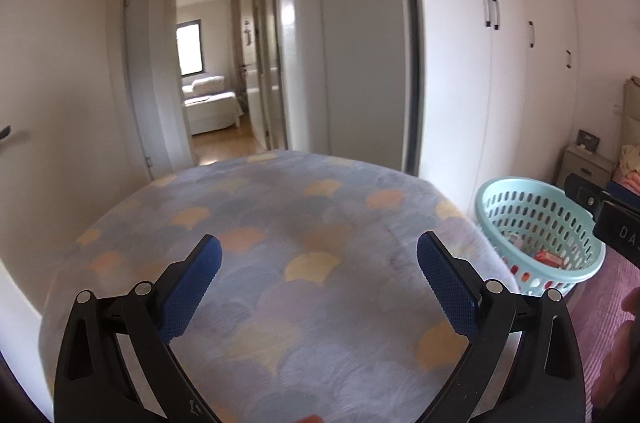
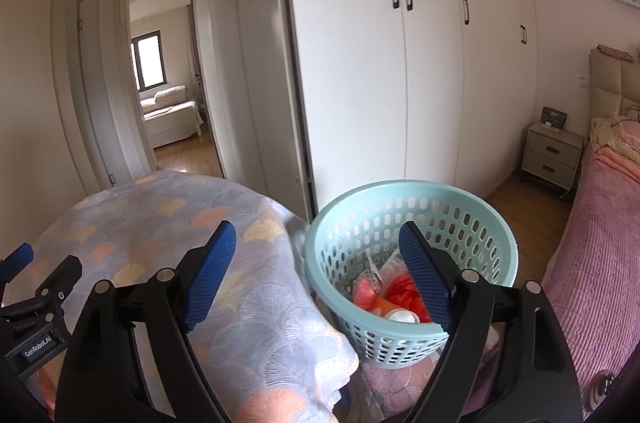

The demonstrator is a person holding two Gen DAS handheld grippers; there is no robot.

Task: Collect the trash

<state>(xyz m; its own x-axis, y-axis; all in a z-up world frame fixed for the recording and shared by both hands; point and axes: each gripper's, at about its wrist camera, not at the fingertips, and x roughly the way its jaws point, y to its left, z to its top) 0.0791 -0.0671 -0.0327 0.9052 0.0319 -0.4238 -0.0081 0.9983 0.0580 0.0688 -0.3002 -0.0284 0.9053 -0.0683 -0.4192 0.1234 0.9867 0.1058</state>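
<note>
My left claw [image 1: 319, 273] is spread wide with nothing between its blue pads, poised over a surface draped in a grey blanket [image 1: 280, 223] patterned with orange and yellow fans. My right claw [image 2: 316, 263] is likewise spread and empty, its right finger over the mouth of the pale blue basket [image 2: 472, 219], which stands just beside the blanket's edge. The trash [image 2: 384, 293] lies inside the basket: red and orange wrappers and a white piece; no print on them is legible. The left claw's body at the edge of the right view bears a label [image 2: 38, 341] reading "GenRobot.AI". A white wardrobe [image 2: 400, 83] stands behind, a pink bed [image 2: 592, 243] to the right
</note>
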